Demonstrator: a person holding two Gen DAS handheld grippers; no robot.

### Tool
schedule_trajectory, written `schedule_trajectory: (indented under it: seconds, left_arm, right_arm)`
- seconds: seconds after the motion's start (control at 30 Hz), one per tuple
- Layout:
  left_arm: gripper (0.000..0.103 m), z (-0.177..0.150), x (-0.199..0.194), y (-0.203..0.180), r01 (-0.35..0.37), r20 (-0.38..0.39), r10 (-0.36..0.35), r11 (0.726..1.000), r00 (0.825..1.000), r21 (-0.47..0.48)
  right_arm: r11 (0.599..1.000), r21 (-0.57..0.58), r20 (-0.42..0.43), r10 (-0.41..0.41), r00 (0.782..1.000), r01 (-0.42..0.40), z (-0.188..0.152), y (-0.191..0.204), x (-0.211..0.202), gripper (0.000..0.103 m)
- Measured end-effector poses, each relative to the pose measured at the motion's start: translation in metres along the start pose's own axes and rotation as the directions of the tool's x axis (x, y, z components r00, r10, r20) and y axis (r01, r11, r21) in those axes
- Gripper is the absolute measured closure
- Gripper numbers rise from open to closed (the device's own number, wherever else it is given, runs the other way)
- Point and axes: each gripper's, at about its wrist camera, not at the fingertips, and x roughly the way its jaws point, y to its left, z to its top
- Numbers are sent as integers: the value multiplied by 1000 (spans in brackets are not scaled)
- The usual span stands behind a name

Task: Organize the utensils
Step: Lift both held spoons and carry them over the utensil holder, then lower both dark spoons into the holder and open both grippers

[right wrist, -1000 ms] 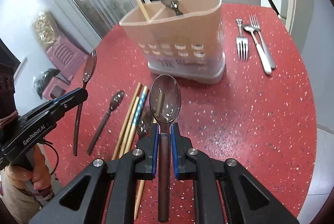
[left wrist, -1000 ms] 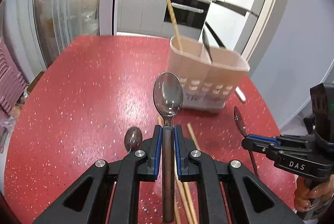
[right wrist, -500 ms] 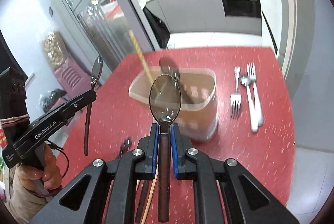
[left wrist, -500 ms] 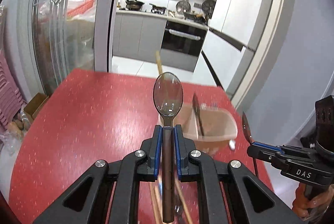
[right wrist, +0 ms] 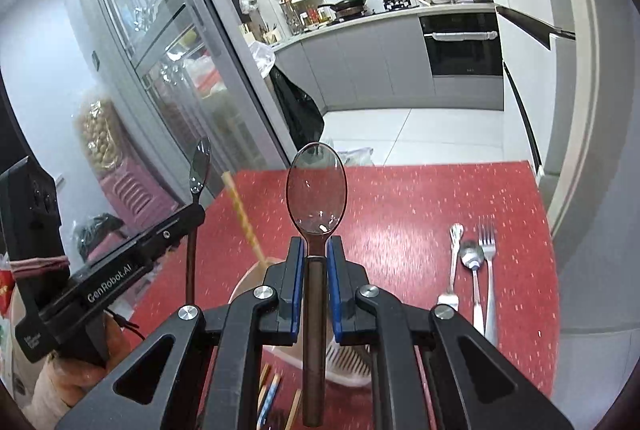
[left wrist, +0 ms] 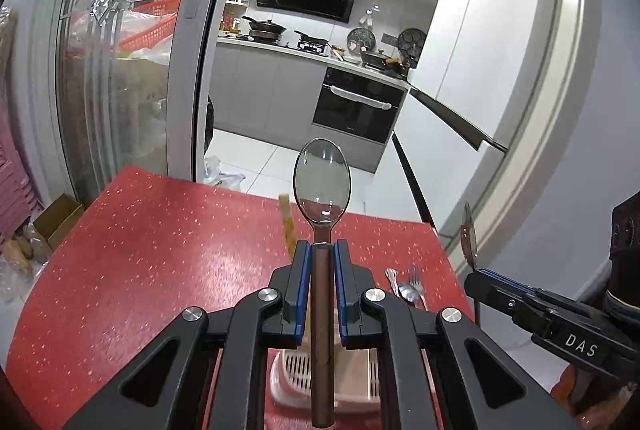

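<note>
My left gripper [left wrist: 321, 244] is shut on the brown handle of a clear-bowled spoon [left wrist: 322, 185], bowl pointing forward and up. My right gripper [right wrist: 316, 241] is shut on a matching spoon [right wrist: 316, 185] the same way. Both hang above the pink utensil caddy [left wrist: 352, 390], which shows low between the arms in the left wrist view and as the caddy [right wrist: 348, 366] in the right wrist view. A chopstick [right wrist: 244, 222] sticks up out of it. Each gripper shows in the other's view: the right gripper [left wrist: 472, 270] at the right, the left gripper [right wrist: 196, 207] at the left.
The red speckled table [left wrist: 160, 250] runs ahead to its far edge, with the kitchen floor beyond. Forks and a spoon [right wrist: 474, 262] lie on the table at the right. Loose chopsticks [right wrist: 272, 398] lie near the caddy's base. A person's hand [right wrist: 60, 374] holds the left gripper.
Both grippers have risen with their spoons and tilted up. The caddy has slid from the middle of each view down to the bottom, and the loose utensils on the table have mostly dropped out of sight.
</note>
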Motion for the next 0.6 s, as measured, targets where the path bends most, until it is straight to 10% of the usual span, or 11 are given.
schedule_trajectory:
  seconds: [0.6]
  left_arm:
    - [67, -38, 37, -15, -89, 160, 71, 990, 985, 106]
  right_arm:
    - [992, -114, 139, -30, 990, 46, -23, -22, 51, 91]
